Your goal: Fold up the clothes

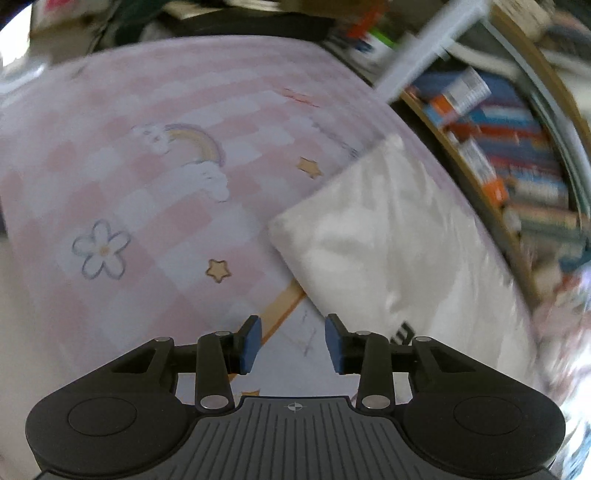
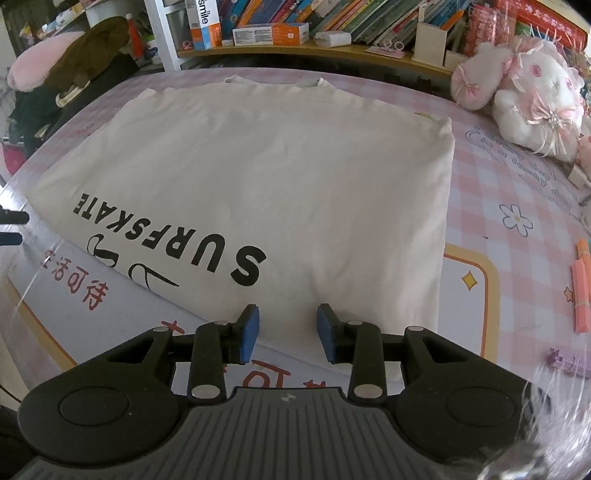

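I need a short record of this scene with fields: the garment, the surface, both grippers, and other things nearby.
garment: cream T-shirt, lying flat, black print SURFSKATE facing up
surface: pink checked table cover
left gripper: open, empty, beside the shirt's edge
right gripper: open, empty, fingers over the shirt's near edge
nearby: white plush toy at the right; shelf of books behind
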### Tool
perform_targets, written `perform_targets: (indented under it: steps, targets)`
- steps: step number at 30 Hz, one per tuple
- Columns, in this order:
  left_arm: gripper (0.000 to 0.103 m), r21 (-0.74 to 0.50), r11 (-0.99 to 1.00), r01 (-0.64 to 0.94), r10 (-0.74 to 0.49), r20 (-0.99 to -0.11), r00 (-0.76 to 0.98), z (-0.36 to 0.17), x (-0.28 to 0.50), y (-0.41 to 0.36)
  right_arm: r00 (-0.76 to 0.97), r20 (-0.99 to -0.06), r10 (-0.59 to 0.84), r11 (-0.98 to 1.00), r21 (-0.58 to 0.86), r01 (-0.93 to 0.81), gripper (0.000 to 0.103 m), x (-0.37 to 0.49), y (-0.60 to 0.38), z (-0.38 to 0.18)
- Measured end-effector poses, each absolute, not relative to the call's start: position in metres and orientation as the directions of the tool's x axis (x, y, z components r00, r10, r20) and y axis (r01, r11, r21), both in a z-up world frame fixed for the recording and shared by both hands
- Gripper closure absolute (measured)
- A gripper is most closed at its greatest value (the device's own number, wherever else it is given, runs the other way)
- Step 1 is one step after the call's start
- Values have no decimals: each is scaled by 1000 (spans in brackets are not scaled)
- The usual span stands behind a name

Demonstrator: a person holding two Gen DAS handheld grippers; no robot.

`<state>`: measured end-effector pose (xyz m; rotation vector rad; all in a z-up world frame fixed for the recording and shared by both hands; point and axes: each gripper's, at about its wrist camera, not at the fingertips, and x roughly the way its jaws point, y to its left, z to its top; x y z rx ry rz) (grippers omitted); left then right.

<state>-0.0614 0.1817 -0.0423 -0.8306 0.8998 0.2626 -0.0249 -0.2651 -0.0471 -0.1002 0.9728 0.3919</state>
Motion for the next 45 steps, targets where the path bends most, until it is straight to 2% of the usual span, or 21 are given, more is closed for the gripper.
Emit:
perform_targets:
  steps: [6,11,13,14,15,20,25,28,31,33,35,42,45]
  targets:
    - [68,-650,476,-592,-138,-720,680,-57,-57,205,500,-822,274,922,76,-380,66,-26,-262,-47]
    - [73,-680,415,-605,-132,-702,699,-65,-37,215,504,-823,262,921,58,-385,65,-27,-259,-48]
    - [81,-680,405,-611,-130,-704,698,-67,-34,216,506,-823,258,922,53,-385,65,-28,-258,-48]
    - [93,-680,431,-593,-128,-696,706,-63,-34,215,507,-823,257,922,52,-383,65,-28,-258,-48]
    - [98,-680,461,-570,-127,-687,716,-58,-34,213,508,-823,255,922,50,-383,65,-28,-258,-48]
    - [98,-644,597,-478,-111,-656,746,-34,-31,203,508,-825,245,924,40,-381,65,-28,-255,-48]
    - [96,-604,589,-537,-132,-728,673,-56,-22,213,510,-826,241,924,34,-381,63,-27,-253,-49]
    - [87,-600,592,-538,-141,-734,664,-59,-23,214,512,-825,240,924,33,-381,61,-28,-253,-49]
    - [72,-597,600,-534,-141,-735,663,-59,-26,214,515,-822,243,926,38,-376,59,-29,-253,-49]
    - [58,-588,609,-532,-124,-733,669,-56,-29,214,517,-820,247,927,46,-371,57,-29,-253,-50]
    - [51,-576,622,-530,-109,-735,670,-53,-31,213,518,-818,252,928,51,-370,54,-29,-252,-50]
    - [38,-540,632,-555,-88,-762,642,-49,-29,215,519,-816,254,939,81,-333,52,-28,-250,-47]
    - [36,-554,633,-541,-107,-754,648,-49,-29,221,541,-808,233,949,67,-308,51,-29,-249,-42]
